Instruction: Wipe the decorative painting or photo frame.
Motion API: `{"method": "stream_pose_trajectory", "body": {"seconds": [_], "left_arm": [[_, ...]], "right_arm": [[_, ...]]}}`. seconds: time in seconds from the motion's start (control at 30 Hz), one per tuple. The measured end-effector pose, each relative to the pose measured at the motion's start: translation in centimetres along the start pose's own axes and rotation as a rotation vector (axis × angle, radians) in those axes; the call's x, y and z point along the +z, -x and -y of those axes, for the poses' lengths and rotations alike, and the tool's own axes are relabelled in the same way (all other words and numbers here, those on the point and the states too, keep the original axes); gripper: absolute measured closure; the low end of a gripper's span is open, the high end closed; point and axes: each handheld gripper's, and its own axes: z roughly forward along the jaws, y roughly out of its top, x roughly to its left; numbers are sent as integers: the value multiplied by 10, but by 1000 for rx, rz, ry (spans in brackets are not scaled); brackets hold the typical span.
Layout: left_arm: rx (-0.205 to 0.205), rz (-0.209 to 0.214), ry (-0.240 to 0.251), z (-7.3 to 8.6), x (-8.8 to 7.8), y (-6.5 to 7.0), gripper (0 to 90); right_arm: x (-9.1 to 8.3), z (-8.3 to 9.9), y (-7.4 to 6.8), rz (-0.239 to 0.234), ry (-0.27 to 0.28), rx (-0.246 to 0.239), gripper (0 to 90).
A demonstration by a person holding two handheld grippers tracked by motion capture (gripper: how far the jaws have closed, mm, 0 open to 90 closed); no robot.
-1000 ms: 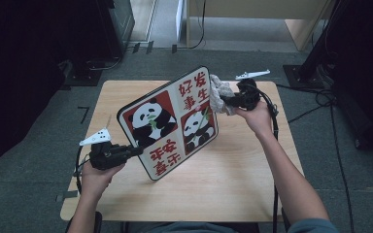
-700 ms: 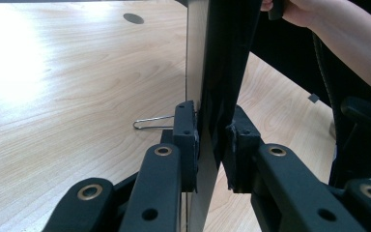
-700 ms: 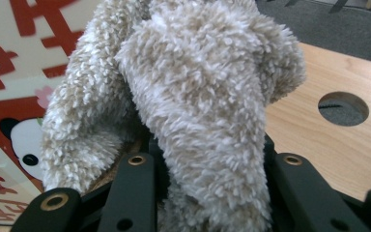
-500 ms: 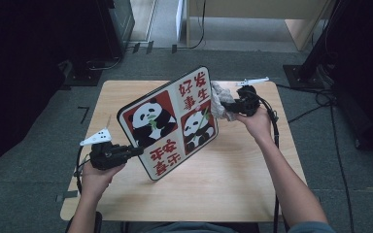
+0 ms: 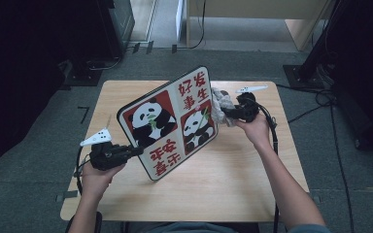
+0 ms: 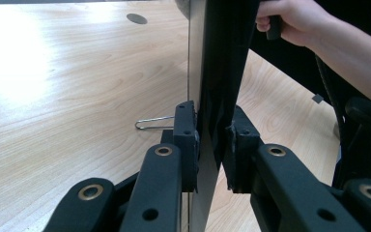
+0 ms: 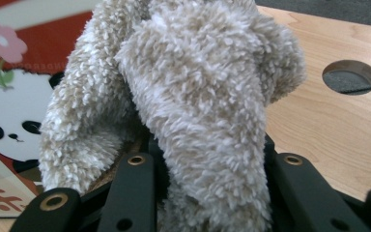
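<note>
Panda sign board (image 5: 171, 124): my left gripper (image 5: 135, 151) clamps its edge, tilting it upright so my right gripper (image 5: 226, 115), clenching fleece cloth (image 7: 183, 96), can wipe it

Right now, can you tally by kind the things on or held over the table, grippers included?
Grippers: 2, the left gripper clamped on the board's edge, the right gripper clamped on the cloth.
Panda picture board: 1, held tilted above the table.
Fluffy beige cloth: 1, beside the board's printed face.
Wire clip: 1, lying on the table.
Total: 5.
</note>
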Motion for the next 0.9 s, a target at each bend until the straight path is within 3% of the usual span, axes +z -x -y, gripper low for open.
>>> {"method": "stream_pose_trajectory", "body": {"seconds": [0.5, 0.9], "left_arm": [[5, -5, -3, 1, -3, -1, 786], [12, -6, -7, 2, -4, -1, 784]], "right_arm": [[11, 20, 2, 10, -18, 22, 659], [17, 37, 5, 26, -17, 11, 658]]}}
